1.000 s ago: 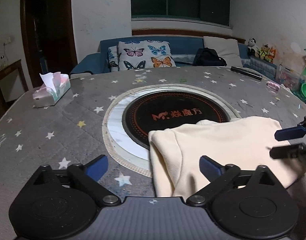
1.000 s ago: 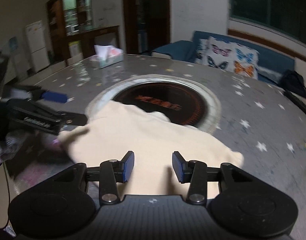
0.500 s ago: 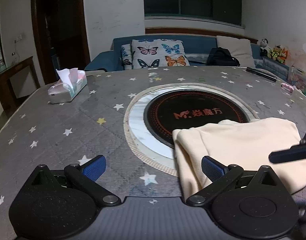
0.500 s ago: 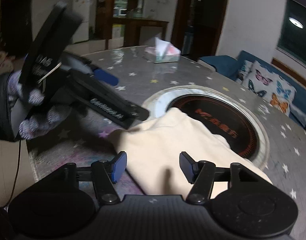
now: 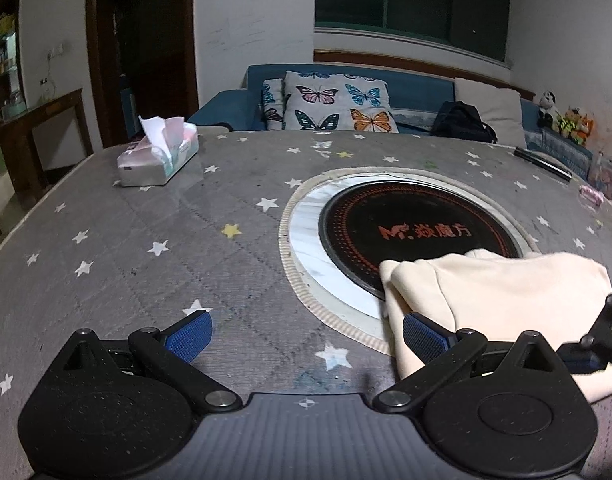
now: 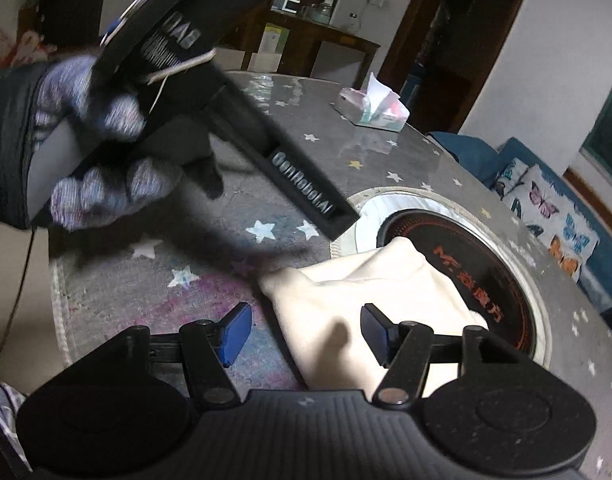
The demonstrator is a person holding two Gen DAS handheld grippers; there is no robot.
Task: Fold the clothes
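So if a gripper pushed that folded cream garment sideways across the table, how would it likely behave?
The cream garment looks soft and creased, so it would probably bunch rather than slide whole. It partly overlaps the smooth black disc, where it may slip more easily than on the quilted tablecloth.

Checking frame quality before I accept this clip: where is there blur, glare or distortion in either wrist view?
Left wrist view: sharp, fisheye bends the table edge, ceiling lamp reflects in the window. Right wrist view: gloved left hand and its gripper body are motion-blurred; cream garment stays sharp, with a shadow on it between the right gripper fingers.
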